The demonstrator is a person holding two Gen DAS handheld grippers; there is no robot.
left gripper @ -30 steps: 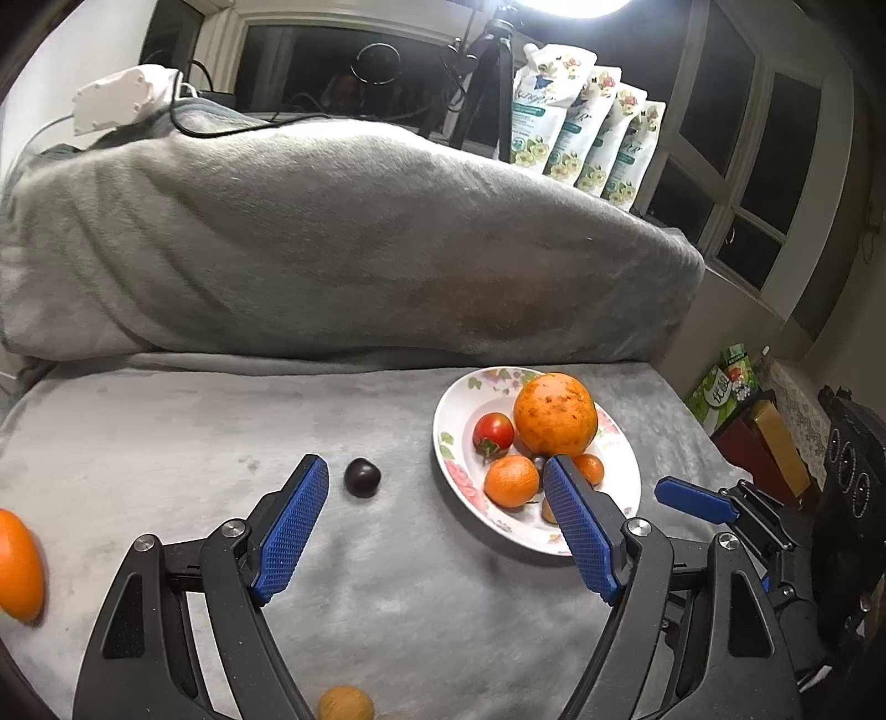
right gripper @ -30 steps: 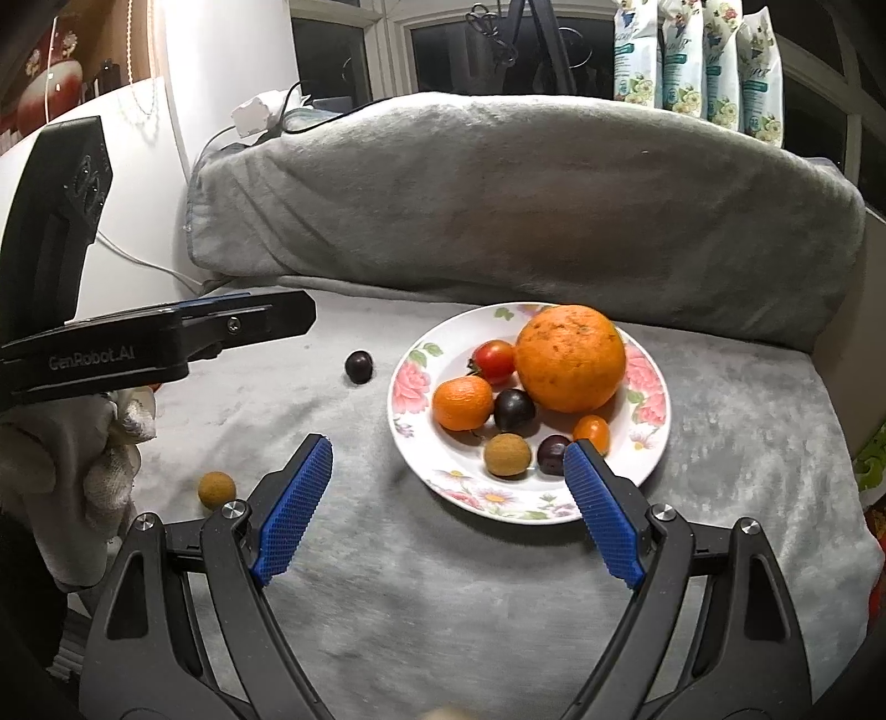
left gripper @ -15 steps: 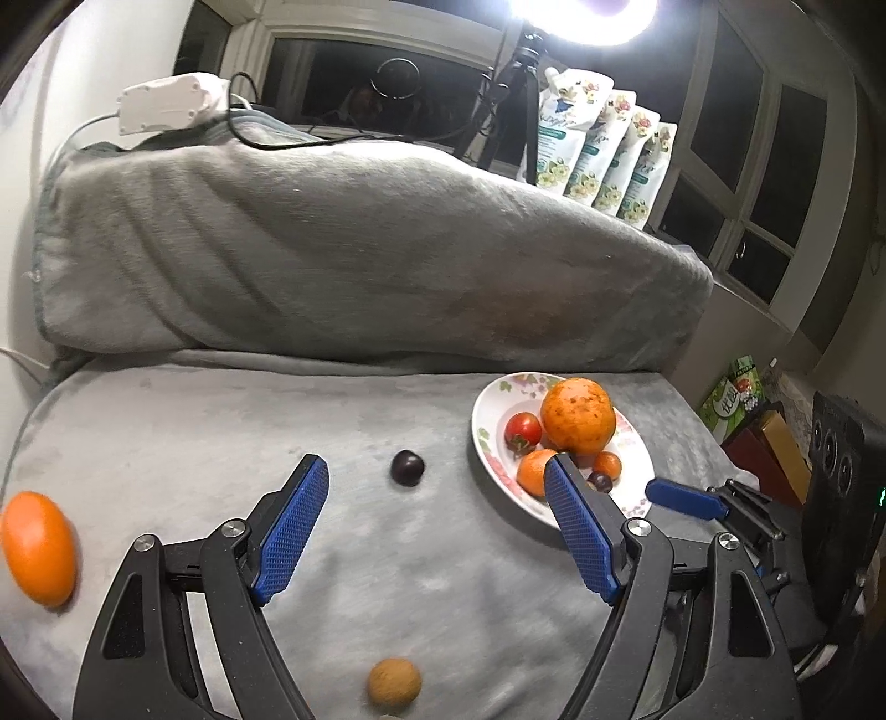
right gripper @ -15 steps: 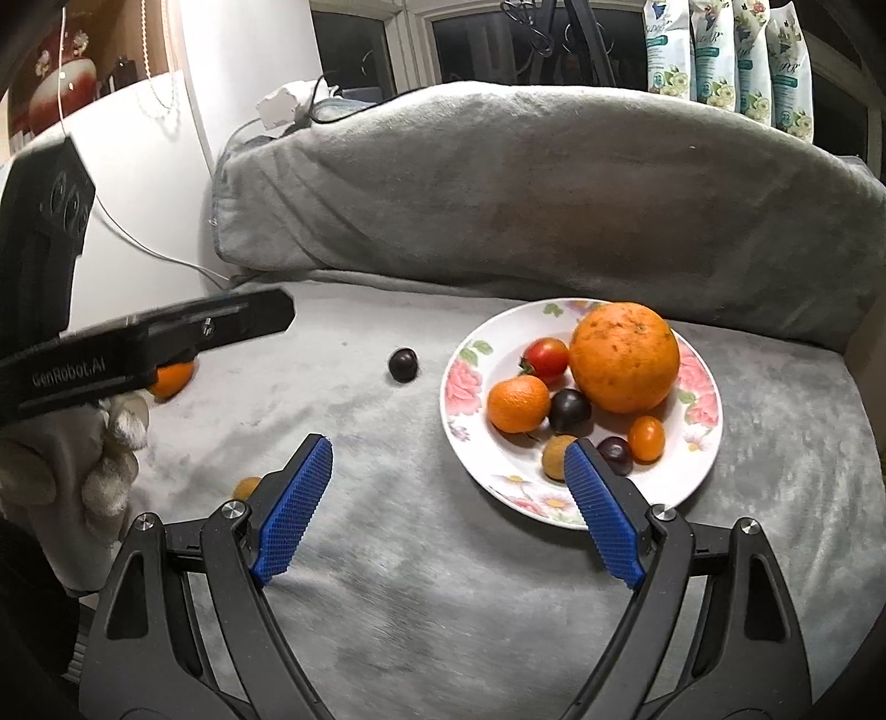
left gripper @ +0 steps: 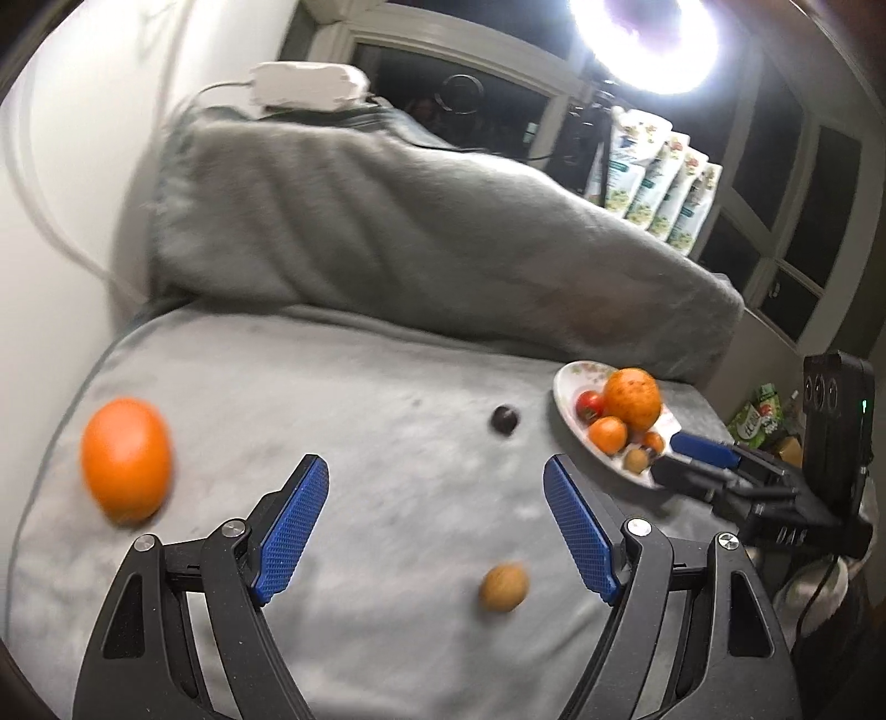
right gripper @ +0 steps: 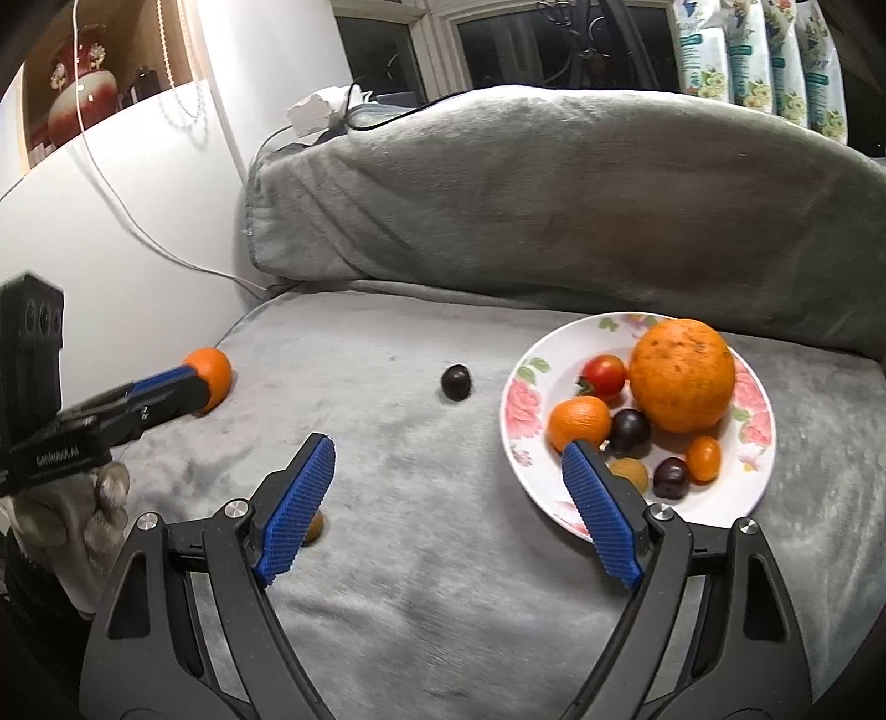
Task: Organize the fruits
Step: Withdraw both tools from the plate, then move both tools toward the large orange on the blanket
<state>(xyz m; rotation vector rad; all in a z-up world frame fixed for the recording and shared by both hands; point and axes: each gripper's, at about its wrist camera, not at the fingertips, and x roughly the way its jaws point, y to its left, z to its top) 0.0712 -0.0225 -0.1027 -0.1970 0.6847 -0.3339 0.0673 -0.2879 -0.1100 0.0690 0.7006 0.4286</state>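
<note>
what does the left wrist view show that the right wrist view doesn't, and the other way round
Only the left wrist view: the ring light, and the brown fruit in full between its open jaws.

Only the right wrist view: two dark plums on the plate, the red vase, and the gloved hand on the left gripper.

Both: the plate, big orange, loose plum, loose orange, grey blanket.

Home living room at night: grey plush blanket (right gripper: 498, 221) draped over sofa-like seat and backrest, dark panelled windows (left gripper: 797, 238) behind, red ceramic vase (right gripper: 75, 105) on wall shelf, floral porcelain plate (right gripper: 753, 476) near seat's right edge.
</note>
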